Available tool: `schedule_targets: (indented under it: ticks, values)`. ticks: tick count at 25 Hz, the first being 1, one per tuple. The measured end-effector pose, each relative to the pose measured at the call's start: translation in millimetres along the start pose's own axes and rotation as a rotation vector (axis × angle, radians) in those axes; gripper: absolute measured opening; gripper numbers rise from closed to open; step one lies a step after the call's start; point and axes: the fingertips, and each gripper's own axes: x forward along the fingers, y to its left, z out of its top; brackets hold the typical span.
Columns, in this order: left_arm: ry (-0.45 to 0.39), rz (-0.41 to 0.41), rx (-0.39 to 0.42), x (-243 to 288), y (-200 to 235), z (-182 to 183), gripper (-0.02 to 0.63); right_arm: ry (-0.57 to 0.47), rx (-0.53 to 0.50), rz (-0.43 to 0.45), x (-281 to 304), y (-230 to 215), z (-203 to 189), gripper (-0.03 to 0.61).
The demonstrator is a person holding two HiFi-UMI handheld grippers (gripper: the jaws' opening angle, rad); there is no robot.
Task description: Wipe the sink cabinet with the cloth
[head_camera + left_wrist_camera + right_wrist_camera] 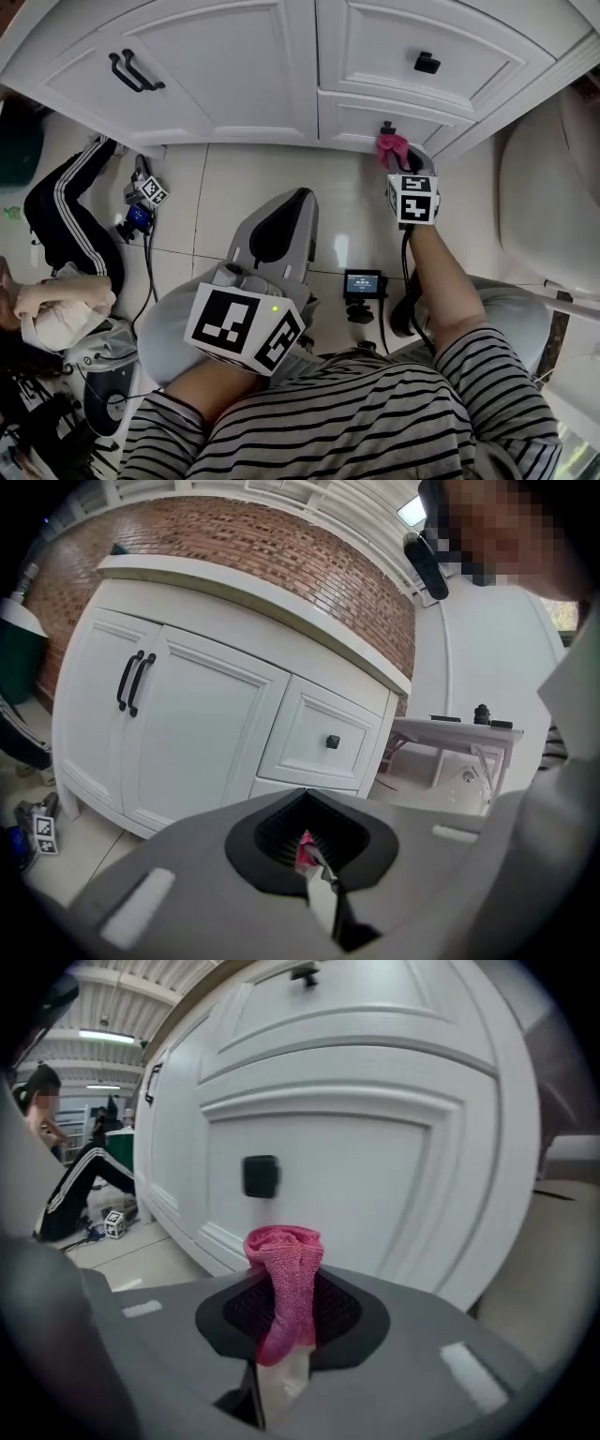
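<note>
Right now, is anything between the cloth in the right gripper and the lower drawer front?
Nothing visible. The pink cloth, clamped in the right gripper, faces bare white drawer front; only the black knob sticks out, just up-left of the cloth.

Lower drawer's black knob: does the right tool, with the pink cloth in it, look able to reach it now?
Probably yes. The right tool is shut on the pink cloth, whose bunched end sits just below the knob, close to the white drawer front. Nothing stands between them.
</note>
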Motion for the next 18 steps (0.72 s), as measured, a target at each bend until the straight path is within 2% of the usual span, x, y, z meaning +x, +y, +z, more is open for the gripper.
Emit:
schedule_targets:
  ticks: [4,6,8,9,11,16,18]
  values:
    - [0.006,-0.009,0.012,-1,-7,0,0.0,0.057,0.103,-0.159,-25,-76,-29,0.101]
    - [-0.004,-0.01,0.039,-2,-11,2,0.0,0.097,0.159,-0.236,-38,-99,-42,0.093]
    - [-0.022,-0.003,0.079,0,-11,4,0.0,0.117,0.258,-0.298,-53,-115,-45,0.089]
    - [-0.027,0.004,0.097,1,-9,4,0.0,0.112,0.285,-0.301,-61,-116,-39,0.089]
    - [-0.023,0.02,0.124,1,-6,4,0.0,0.074,0.263,-0.262,-79,-108,-15,0.089]
    - [-0.031,0.06,0.181,1,-1,11,0.0,-0.095,0.256,-0.157,-150,-91,87,0.089]
    - [-0.035,0.075,0.192,-2,-2,11,0.0,-0.174,0.254,-0.092,-186,-78,116,0.089]
